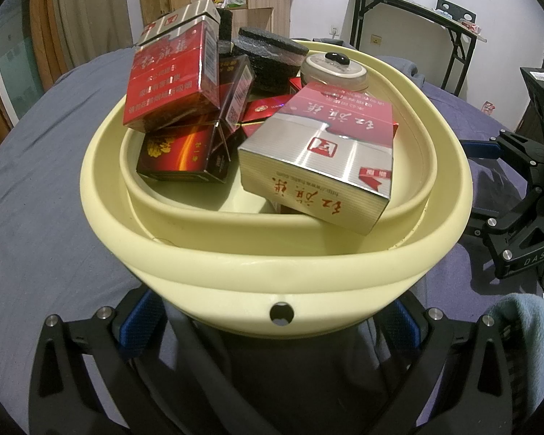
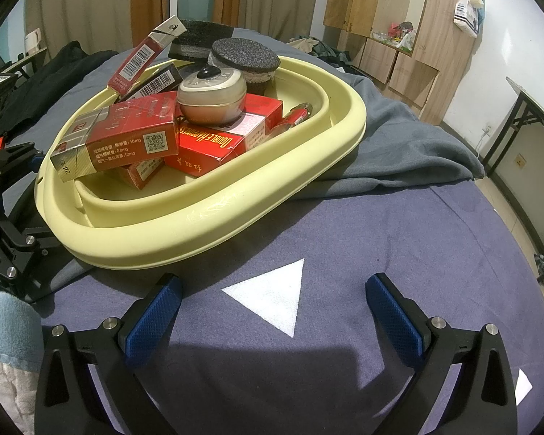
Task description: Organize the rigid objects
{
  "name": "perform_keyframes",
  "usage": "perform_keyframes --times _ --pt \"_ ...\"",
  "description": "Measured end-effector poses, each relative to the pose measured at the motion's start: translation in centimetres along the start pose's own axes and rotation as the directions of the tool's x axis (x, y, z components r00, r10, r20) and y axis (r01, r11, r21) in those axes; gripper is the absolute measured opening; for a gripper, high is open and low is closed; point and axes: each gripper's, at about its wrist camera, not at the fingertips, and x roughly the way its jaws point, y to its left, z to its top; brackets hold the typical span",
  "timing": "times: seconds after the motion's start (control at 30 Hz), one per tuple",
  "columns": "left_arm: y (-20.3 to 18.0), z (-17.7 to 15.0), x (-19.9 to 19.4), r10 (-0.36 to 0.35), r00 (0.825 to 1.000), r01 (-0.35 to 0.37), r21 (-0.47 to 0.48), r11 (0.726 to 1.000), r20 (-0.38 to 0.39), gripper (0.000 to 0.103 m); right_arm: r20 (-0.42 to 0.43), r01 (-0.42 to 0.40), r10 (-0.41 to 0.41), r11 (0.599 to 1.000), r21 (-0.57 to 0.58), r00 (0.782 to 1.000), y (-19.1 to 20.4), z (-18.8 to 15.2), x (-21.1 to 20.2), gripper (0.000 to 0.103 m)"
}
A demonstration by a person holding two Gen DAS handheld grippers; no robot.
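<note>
The pale yellow collapsible basin (image 1: 272, 253) — heaped with cigarette packs (image 1: 319, 152), a cream jar (image 2: 212, 96) and round black sponges (image 1: 272, 58) — sits on the blue-grey bedsheet (image 2: 380, 224). The left gripper (image 1: 272, 330) spreads wide around its near rim. The right gripper (image 2: 273, 315) gapes empty, the basin ahead-left of its fingers, a white triangle (image 2: 272, 293) between them.

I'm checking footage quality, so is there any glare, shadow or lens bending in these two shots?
Left wrist view: glare streaks on the silver cigarette pack, room edges bowed by the fisheye. Right wrist view: a broad shadow on the blue cloth near the right hand-held gripper, corners dark.
</note>
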Motion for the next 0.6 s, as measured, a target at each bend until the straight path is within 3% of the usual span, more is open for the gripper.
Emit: perform_keyframes --times 0.6 --pt "-0.01 0.00 -0.01 0.000 1.000 0.000 0.000 1.000 0.000 0.103 0.000 0.001 -0.001 1.000 -0.001 1.000 0.01 0.02 -0.02 0.103"
